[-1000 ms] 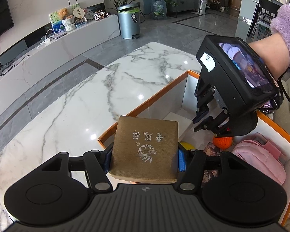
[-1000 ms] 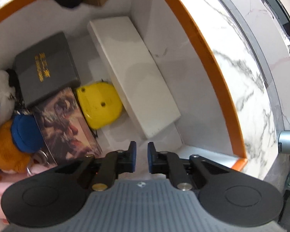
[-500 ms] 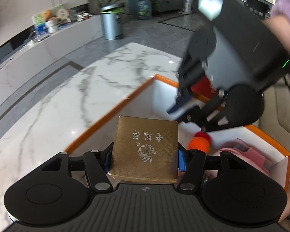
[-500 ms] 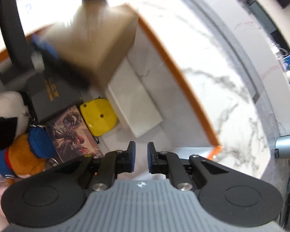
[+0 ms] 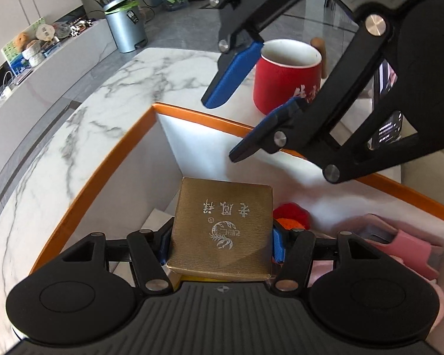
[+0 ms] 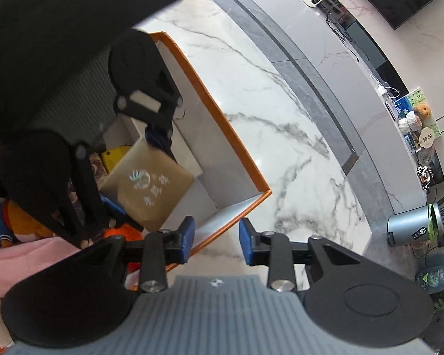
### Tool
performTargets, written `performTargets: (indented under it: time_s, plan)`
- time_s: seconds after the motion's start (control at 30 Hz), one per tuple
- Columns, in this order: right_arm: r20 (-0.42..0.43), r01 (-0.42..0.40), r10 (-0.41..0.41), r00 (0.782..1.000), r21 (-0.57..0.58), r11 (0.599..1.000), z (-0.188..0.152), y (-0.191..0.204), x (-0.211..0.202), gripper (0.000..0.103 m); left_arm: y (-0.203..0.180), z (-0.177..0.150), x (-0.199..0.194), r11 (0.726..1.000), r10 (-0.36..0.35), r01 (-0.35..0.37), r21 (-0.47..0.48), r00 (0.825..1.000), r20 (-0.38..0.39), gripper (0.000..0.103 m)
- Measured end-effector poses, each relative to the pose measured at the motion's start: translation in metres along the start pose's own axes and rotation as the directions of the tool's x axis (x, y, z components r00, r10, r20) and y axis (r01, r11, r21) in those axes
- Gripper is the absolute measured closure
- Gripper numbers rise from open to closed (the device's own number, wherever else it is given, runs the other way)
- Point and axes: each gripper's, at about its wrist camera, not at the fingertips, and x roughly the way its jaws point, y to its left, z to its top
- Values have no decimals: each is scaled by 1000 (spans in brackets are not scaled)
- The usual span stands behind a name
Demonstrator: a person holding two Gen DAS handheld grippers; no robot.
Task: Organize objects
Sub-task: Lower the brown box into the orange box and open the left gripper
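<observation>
Marble table (image 5: 83, 124), big, white with grey veins. On it an orange-rimmed storage box (image 5: 192, 115) with white walls, open top. Left gripper (image 5: 220, 244) is over the box's inside, jaws clenched on a gold box (image 5: 222, 230): a blue pad presses each side, so it sits squarely between the fingers, its near edge back at the gripper body. Its printed top faces up and its long axis runs forward along the fingers, far edge aimed at the storage box's far corner. Right gripper (image 6: 216, 244) hangs above the storage box's corner rim, jaws spread apart, nothing between them. Red mug (image 5: 287, 74) stands upright on the table just beyond the rim, behind the right gripper's fingers. Inside: pink soft thing (image 5: 399, 242), orange-red pompom (image 5: 290, 214) beside the gold box, a yellow item (image 6: 114, 158) mostly hidden.
</observation>
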Motion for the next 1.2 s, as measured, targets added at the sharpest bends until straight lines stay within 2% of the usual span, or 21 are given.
performTargets:
  time_s: [0.03,0.07,0.17,0.37,0.53,0.8,1.03,1.2]
  plan:
    - [-1,-7,7,1000,2,1000,-3,-22,-5,69,0,1,3,1000,1,-1,5,1000,-2,33]
    - [-3,-14,14,1000,-1,1000,0,-27,3,69,-1,1,5,1000,2,-2,11,1000,0,33]
    - [-7,-20,20,1000,-18,1000,-3,-29,3,65,-4,2,11,999,1,-1,34,1000,-3,33]
    - [-26,-37,36,999,-29,999,-5,-25,2,65,-7,5,16,998,4,-4,60,1000,2,32]
    - [-36,-47,45,998,-38,998,-9,-31,15,65,-8,6,15,999,-7,6,39,1000,10,28]
    - [-45,-47,46,998,-38,998,-9,-38,18,59,-6,4,1,999,-39,38,23,999,34,19]
    - [-48,-38,35,998,-52,998,-9,-27,9,56,-9,0,-18,999,-40,40,4,997,59,19]
    - [-46,-25,22,999,-74,997,-7,-21,-4,49,-13,-6,-39,1000,-18,17,13,997,79,19]
